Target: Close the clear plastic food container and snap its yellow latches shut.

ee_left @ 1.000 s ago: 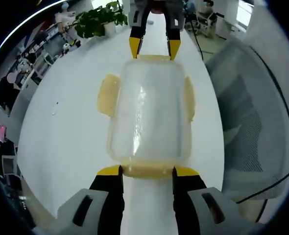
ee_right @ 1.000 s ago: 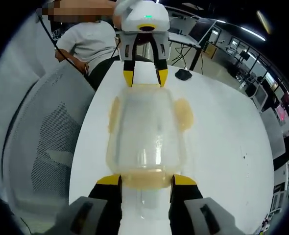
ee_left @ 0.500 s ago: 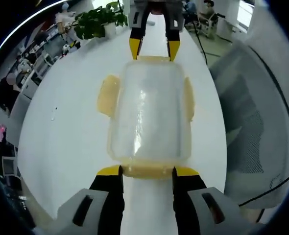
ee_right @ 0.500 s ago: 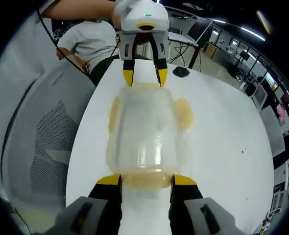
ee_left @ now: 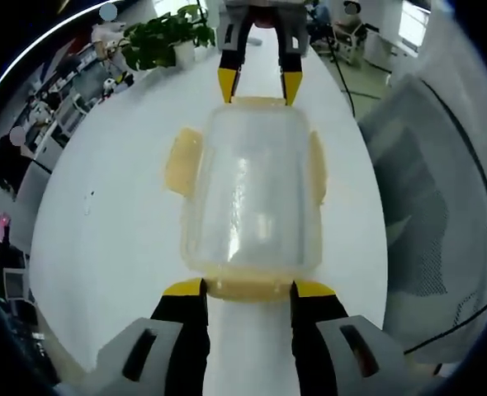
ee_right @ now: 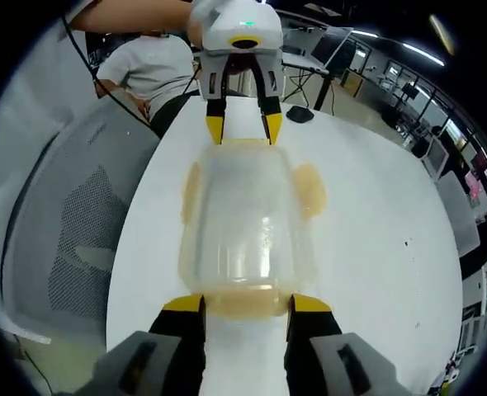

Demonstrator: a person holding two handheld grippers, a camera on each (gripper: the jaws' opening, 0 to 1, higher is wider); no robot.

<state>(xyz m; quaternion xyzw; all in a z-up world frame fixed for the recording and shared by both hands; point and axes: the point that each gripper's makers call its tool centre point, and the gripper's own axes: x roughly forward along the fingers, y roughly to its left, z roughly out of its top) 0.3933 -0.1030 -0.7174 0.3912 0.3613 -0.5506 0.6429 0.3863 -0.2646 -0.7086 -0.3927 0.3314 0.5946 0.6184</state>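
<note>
Container: the clear plastic food container (ee_left: 252,194) lies on the white desk (ee_left: 103,231), with its lid on top, between the two grippers; its short ends face them.
Left gripper: the left gripper (ee_left: 248,288) has its yellow-tipped jaws spread apart, one at each side of the near end latch (ee_left: 248,288), which sits in the gap between them. Whether the tips touch the latch cannot be told.
Right gripper: the right gripper (ee_right: 247,304) stands in the same way at the opposite end, jaws parted around the end latch there (ee_right: 245,302).
Side latches: the yellow latch (ee_left: 182,160) to the left of the left jaws sticks outward from the long side; the one on the other side (ee_left: 318,167) lies closer to the wall.
Beyond the jaws: a mesh chair (ee_right: 70,239) stands beside the desk, and a person in a grey shirt (ee_right: 148,70) is behind the far gripper. A green plant (ee_left: 163,35) stands at the far desk edge.
</note>
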